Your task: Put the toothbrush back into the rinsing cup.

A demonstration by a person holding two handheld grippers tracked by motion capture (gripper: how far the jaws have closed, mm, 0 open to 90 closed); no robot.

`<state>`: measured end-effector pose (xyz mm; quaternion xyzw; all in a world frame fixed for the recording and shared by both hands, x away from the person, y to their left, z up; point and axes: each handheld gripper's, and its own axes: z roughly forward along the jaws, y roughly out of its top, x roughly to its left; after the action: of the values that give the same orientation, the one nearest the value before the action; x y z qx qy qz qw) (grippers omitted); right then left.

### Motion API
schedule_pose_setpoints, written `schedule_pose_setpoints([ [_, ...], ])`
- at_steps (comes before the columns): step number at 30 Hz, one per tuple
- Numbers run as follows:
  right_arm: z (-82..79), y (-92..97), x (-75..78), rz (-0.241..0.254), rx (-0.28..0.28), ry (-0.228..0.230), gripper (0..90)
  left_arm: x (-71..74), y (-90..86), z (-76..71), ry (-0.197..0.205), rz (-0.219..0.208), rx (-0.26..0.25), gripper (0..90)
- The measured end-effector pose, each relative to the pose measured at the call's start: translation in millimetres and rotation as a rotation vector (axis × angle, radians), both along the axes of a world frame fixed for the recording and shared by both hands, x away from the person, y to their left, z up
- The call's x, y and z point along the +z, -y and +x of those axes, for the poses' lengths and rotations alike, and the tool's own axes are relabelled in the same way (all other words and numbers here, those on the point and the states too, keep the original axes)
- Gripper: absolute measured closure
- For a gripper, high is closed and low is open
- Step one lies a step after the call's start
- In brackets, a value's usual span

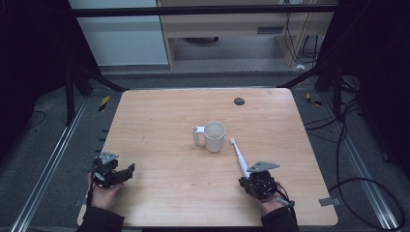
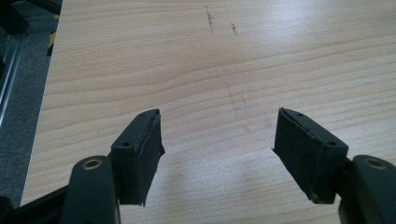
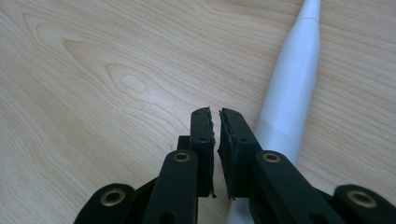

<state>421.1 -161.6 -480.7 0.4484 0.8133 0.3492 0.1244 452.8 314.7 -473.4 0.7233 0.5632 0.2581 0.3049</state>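
Note:
A white mug [image 1: 214,137] stands upright near the middle of the wooden table [image 1: 159,116], its handle to the left. Just right of it lies a white toothbrush [image 1: 239,157], head toward the mug and handle running back to my right gripper [image 1: 245,180]. In the right gripper view the toothbrush [image 3: 292,88] lies beside the right gripper [image 3: 216,116], on its right; the jaws are shut with nothing between them. My left gripper [image 1: 129,170] rests near the table's front left, and its fingers [image 2: 140,154] stand wide open over bare wood.
A small dark round disc [image 1: 239,101] lies near the table's far edge. Metal rails [image 1: 53,154] run along both sides of the table, and cables [image 1: 367,193] trail on the floor to the right.

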Motion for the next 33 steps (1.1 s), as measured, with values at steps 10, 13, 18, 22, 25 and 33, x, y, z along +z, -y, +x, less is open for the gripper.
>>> schedule_pose_setpoints([
  [10,-2.9,17.1,0.7,0.006,-0.04,-0.002,83.4,0.0,0.4,0.1,0.0,0.0,0.001,31.1],
  [13,-3.9,21.8,0.2,0.004,-0.052,-0.005,83.3,0.0,0.5,0.1,0.001,0.0,0.001,31.1],
  [18,-4.0,22.8,-0.7,0.005,-0.051,-0.008,83.2,0.0,0.5,0.2,0.0,0.0,0.0,31.1],
  [22,-4.4,22.6,4.9,0.023,-0.044,0.011,80.6,0.0,0.6,0.5,0.001,-0.002,0.002,30.9],
  [25,-3.5,23.6,9.8,0.024,-0.052,0.028,77.9,0.1,0.5,0.8,0.0,-0.001,0.001,30.8],
  [33,8.0,30.7,41.0,0.018,-0.111,0.118,55.1,0.6,0.6,1.7,0.001,-0.006,0.002,30.3],
])
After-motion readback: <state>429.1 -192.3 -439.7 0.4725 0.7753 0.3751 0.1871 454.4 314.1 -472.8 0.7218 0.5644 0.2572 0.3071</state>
